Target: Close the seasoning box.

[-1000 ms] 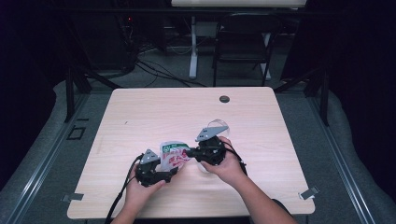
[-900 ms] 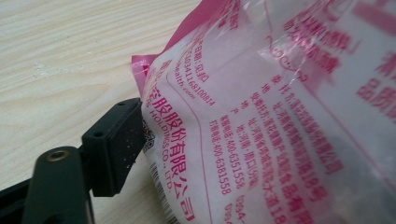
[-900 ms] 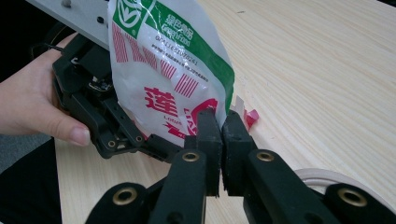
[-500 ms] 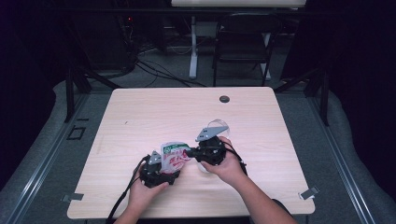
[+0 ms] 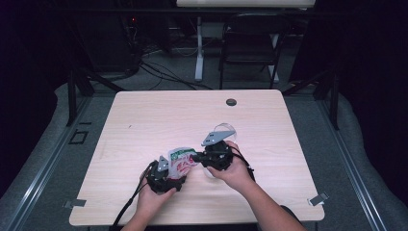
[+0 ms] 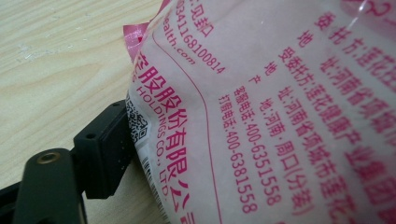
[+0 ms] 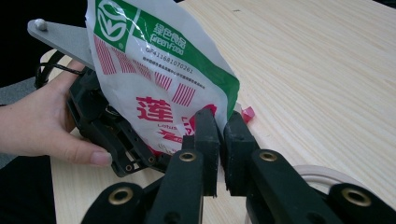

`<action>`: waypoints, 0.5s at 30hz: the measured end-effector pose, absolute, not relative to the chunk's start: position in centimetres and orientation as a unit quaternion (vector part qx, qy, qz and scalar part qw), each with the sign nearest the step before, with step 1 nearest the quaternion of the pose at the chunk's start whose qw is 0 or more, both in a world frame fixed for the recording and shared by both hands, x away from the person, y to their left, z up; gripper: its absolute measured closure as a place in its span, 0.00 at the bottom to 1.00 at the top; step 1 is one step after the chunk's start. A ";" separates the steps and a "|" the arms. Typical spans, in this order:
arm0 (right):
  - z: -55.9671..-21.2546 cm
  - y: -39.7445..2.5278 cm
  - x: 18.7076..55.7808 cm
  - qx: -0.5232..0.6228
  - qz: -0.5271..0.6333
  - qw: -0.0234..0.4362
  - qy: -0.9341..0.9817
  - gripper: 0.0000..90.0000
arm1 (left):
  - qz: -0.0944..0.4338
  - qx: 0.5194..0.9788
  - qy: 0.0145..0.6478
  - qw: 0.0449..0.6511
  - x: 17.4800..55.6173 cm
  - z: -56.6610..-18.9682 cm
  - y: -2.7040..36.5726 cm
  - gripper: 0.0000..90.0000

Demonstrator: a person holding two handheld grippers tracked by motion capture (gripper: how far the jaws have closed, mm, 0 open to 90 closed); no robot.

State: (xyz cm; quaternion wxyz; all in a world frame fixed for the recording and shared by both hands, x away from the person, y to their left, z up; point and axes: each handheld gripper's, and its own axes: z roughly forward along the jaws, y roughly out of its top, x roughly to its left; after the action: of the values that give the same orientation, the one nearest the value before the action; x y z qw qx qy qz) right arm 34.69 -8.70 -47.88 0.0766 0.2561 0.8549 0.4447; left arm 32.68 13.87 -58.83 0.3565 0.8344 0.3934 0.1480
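A printed plastic pouch (image 5: 182,158), white with a green band along its top and red lettering, is held up just above the near middle of the desk (image 5: 144,120), caught between the two grippers. In the right gripper view the pouch (image 7: 159,79) stands nearly upright, and the right gripper (image 7: 219,133) has its two black jaws pressed together on the pouch's lower corner, with a thin edge of the plastic nipped between the pads and a small red tip of the pouch poking out beyond them. In the left gripper view the pouch (image 6: 261,112) lies very close to the lens, its pale back covered in pink print and a small square code; one black jaw shows at the lower left, lying against the edge of the plastic, while the other jaw is hidden behind the pouch, so I cannot tell whether the left gripper (image 5: 166,175) is pinching it or merely resting against it. From the high view the left gripper sits at the pouch's near-left side and the right gripper (image 5: 214,156) at its right side, the two close together. A clear round lid (image 5: 222,129) lies on the desk just beyond the right gripper. Farther back, near the desk's far edge, is a small dark round cap (image 5: 231,102).
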 end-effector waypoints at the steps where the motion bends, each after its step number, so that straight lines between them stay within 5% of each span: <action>1: -47.9 -8.7 34.7 0.256 0.444 0.077 0.855 0.96 | 0.145 0.834 0.393 0.358 32.7 -58.9 13.8 0.21; 15: -47.9 -8.7 34.6 0.258 0.446 0.080 0.854 0.95 | 0.159 0.833 0.395 0.353 32.6 -58.8 13.7 0.26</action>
State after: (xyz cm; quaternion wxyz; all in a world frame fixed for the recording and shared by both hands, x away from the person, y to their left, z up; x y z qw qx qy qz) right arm 34.57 -8.67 -47.87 0.0798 0.2581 0.8535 0.4456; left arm 32.57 13.71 -58.83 0.3531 0.8331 0.3950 0.1587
